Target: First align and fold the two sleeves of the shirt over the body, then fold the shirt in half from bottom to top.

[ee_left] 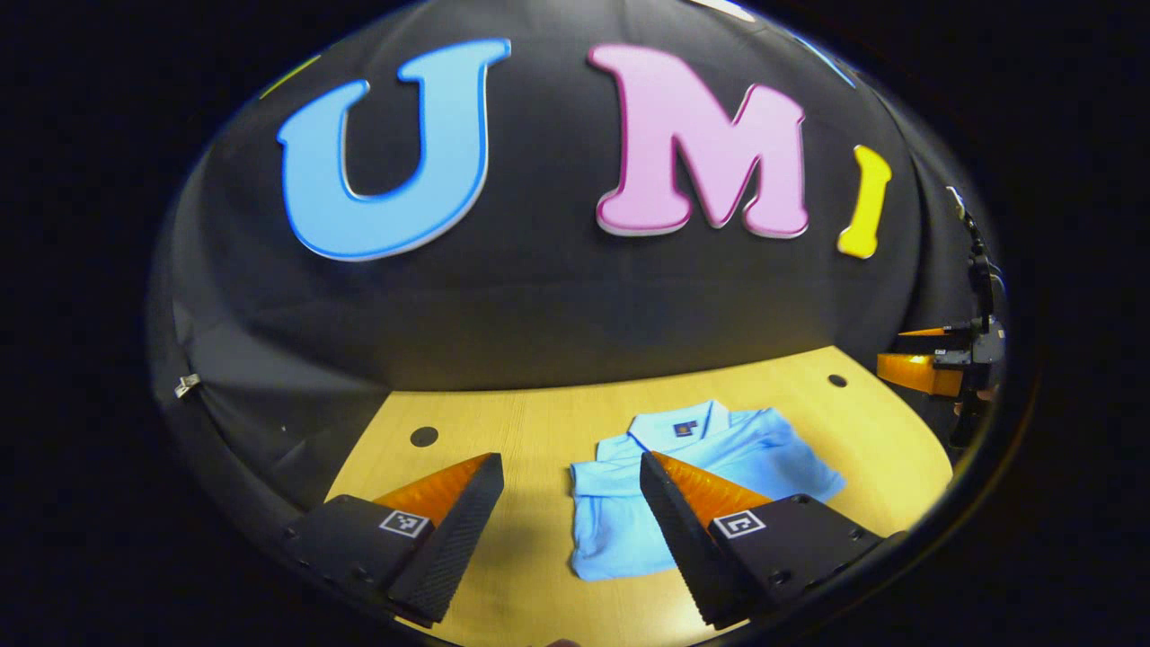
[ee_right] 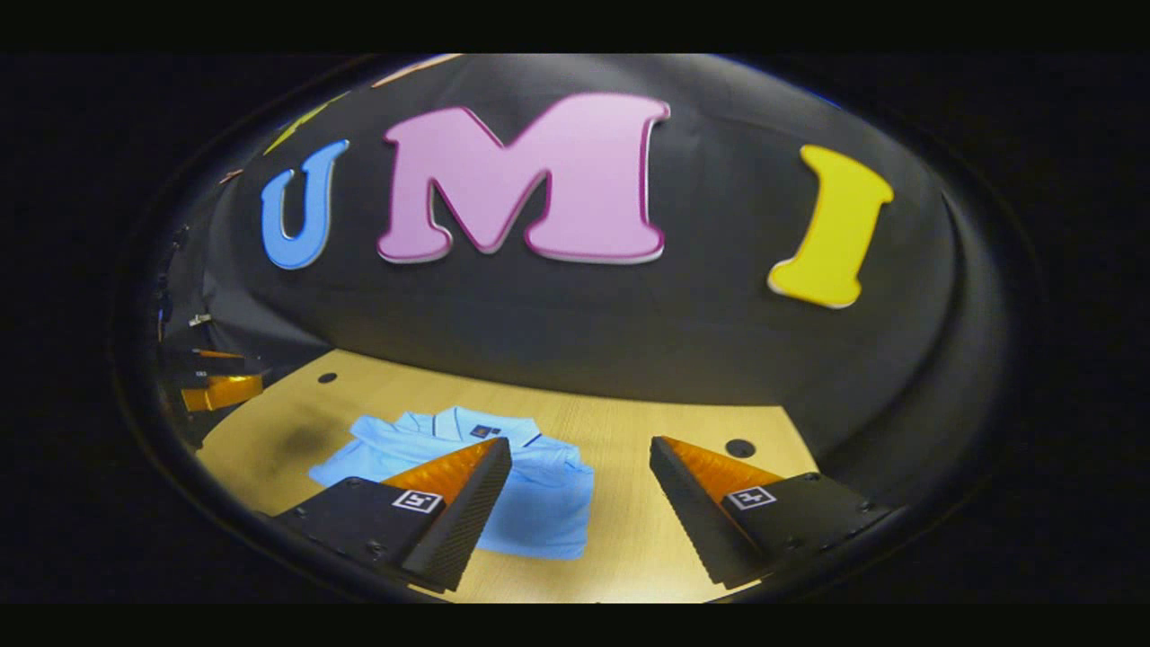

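The light-blue polo shirt (ee_left: 710, 485) lies folded mid-table (ee_left: 503, 431), bare wood along every edge. Left gripper (ee_left: 570, 512) and right gripper (ee_right: 579, 499) hover wide open, holding nothing.

No readable text stands on anything here. The light blue shirt (ee_left: 719, 449) carries a small dark tag (ee_left: 685, 429) inside its collar, too small to make out. Each of the 2 grippers bears square black-and-white marker patterns (ee_left: 402, 523) on its finger mounts, which hold no letters or numbers.

Light-blue shirt (ee_left: 719, 449), apparently folded, flat on wooden table (ee_left: 539, 431)
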A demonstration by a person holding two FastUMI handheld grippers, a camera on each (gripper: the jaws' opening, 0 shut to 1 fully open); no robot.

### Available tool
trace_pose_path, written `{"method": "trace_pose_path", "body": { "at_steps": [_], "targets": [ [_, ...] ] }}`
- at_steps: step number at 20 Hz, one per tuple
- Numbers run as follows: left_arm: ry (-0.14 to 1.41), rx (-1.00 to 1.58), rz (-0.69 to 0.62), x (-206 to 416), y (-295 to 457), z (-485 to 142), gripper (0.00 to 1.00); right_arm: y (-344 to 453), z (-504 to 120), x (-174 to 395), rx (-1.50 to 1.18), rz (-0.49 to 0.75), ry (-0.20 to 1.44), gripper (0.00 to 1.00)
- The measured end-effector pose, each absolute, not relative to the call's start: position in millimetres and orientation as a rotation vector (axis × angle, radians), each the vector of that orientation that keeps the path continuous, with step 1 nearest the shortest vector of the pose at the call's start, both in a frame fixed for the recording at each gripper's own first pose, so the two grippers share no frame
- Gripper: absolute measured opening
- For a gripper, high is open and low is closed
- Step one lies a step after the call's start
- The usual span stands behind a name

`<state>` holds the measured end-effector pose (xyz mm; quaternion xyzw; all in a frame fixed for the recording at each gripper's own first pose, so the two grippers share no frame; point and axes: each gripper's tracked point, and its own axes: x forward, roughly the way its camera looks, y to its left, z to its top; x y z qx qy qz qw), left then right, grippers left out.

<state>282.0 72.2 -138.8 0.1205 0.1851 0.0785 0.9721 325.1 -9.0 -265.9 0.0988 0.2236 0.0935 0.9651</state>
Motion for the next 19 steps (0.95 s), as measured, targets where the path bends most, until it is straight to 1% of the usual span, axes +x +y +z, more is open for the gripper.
{"method": "trace_pose_path", "body": {
  "at_steps": [5, 7, 8, 12, 14, 16, 19],
  "targets": [
    [0.239, 0.240, 0.124, 155, 22, -96, 0.98, -10, -166, 195, 0.226, 0.134, 0.303, 0.98],
    [0.200, 0.246, 0.096, 111, 1, -91, 0.98, -5, -140, 142, 0.247, 0.120, 0.263, 0.93],
    [0.179, 0.237, 0.089, 89, -3, -87, 0.98, -4, -129, 117, 0.242, 0.110, 0.236, 0.96],
    [0.146, 0.211, 0.061, 23, -38, -74, 0.98, -5, -97, 32, 0.219, 0.074, 0.184, 0.96],
    [0.123, 0.208, 0.053, 2, -53, -68, 0.98, -6, -84, 8, 0.212, 0.080, 0.162, 0.96],
    [0.117, 0.204, 0.037, -12, -69, -68, 0.98, -2, -82, -5, 0.202, 0.122, 0.168, 0.96],
    [0.110, 0.214, 0.049, -17, -81, -61, 0.98, -9, -63, -5, 0.201, 0.144, 0.122, 0.97]
  ]
}}
